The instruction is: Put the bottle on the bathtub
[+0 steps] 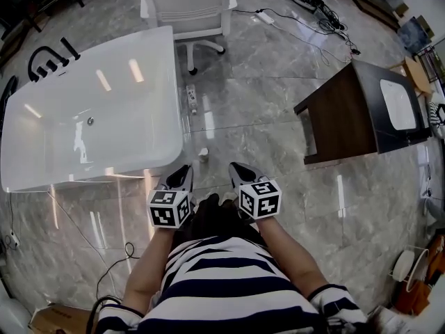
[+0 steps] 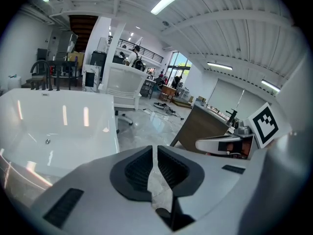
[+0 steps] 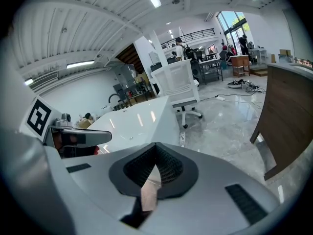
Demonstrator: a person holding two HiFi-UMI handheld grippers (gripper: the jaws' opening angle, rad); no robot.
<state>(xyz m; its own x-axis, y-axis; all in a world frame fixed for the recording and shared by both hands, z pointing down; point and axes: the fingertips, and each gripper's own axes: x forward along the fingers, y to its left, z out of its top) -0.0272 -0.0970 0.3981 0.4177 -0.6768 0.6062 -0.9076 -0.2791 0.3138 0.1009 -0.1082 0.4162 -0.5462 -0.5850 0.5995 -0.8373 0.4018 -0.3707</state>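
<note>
Bottle: a small bottle (image 1: 203, 155) is standing upright on the marble floor (image 1: 264, 96), just off the near right corner of the bathtub (image 1: 171, 82) and not on it.
Bottle and claws: it is sitting a little beyond the two gripper tips, roughly between them, touched by neither.
Left gripper (image 2: 155, 153): its ribbed jaws are pressing together with only a thin slit left, nothing caught in it; it is pointing down and away toward the floor beside the tub.
Right gripper (image 3: 156, 151): its jaw tips are meeting, pinching nothing; it is hovering level with the left one and near it.
Marker cubes: the left cube (image 1: 169, 209) and the right cube (image 1: 260, 197) are riding at the near ends of the grippers, close in front of the person's striped shirt (image 1: 222, 277).
Bathtub: the white tub is filling the left side, with a black faucet (image 1: 49, 58) at its far left end.
Floor item: a slim, elongated object (image 1: 191, 99) is lying beside the tub's right wall, farther away than the bottle; what it is I cannot tell.
Chair: a white office chair (image 1: 188, 5) is standing beyond the tub's far right corner.
Cabinet: a dark wooden cabinet (image 1: 341, 117) carrying a white basin (image 1: 398, 103) is standing to the right, well apart from the bottle.
Cables: cords (image 1: 327, 19) are trailing across the far floor.
</note>
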